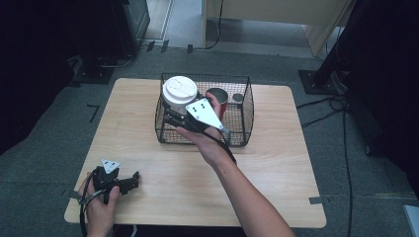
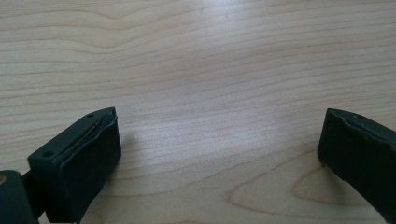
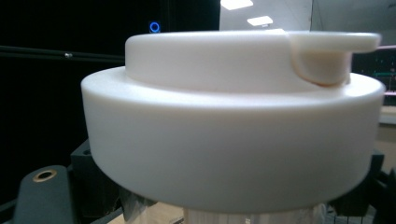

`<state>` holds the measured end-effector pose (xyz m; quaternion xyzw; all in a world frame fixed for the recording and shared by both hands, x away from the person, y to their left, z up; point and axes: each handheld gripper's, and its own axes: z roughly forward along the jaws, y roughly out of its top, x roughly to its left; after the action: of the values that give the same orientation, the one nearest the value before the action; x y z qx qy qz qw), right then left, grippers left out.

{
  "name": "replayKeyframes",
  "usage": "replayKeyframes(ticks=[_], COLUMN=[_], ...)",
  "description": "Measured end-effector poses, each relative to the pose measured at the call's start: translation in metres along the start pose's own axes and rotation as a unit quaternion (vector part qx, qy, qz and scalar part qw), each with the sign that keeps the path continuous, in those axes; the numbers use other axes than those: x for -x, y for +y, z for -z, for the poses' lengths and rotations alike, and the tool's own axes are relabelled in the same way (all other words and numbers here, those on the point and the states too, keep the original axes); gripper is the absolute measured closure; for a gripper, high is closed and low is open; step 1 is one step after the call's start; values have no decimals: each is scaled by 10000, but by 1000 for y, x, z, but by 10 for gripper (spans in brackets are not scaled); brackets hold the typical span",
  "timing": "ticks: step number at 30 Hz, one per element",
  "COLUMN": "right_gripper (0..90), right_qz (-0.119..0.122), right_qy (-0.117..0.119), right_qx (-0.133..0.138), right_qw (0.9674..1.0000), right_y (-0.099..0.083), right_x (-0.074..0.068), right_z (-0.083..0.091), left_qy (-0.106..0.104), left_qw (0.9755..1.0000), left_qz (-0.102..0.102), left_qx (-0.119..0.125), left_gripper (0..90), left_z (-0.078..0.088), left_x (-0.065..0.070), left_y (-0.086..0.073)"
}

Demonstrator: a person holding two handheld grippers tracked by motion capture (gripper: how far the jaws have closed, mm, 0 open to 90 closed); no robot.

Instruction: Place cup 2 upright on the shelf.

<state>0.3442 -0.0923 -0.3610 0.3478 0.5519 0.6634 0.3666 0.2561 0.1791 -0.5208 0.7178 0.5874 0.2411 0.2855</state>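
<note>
A cup with a white plastic lid [image 1: 179,91] is held upright above the left part of a black wire basket [image 1: 237,137]. My right gripper [image 1: 173,116] is shut on the cup just under the lid. In the right gripper view the lid [image 3: 233,130] looms close, with a black finger [image 3: 91,179] at its left side. A red cup [image 1: 218,96] stands open inside the basket, just right of the held cup. My left gripper [image 1: 129,181] rests low at the table's front left corner; its jaws [image 2: 219,135] stand wide open over bare wood.
The light wooden table [image 1: 276,168] has the basket at its back middle. A small grey round thing [image 1: 238,97] lies in the basket's back right. Dark equipment and cables surround the table on the carpeted floor.
</note>
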Motion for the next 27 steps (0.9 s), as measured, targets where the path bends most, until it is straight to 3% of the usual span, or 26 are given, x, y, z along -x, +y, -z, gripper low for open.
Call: replayKeyframes(ticks=[10, 27], right_gripper=[159, 159], right_qz=[-116, -60], right_qy=[-269, -432], right_qx=[-259, -597], right_qw=[9992, 9973], right_y=[-16, -37], right_x=[14, 28], right_z=[-26, -57], left_qy=[4, 1], left_qw=[10000, 10000], left_qz=[-1, -2], left_qx=[7, 1], left_gripper=[0, 0], left_z=[0, 0], left_x=[0, 0], left_y=[0, 0])
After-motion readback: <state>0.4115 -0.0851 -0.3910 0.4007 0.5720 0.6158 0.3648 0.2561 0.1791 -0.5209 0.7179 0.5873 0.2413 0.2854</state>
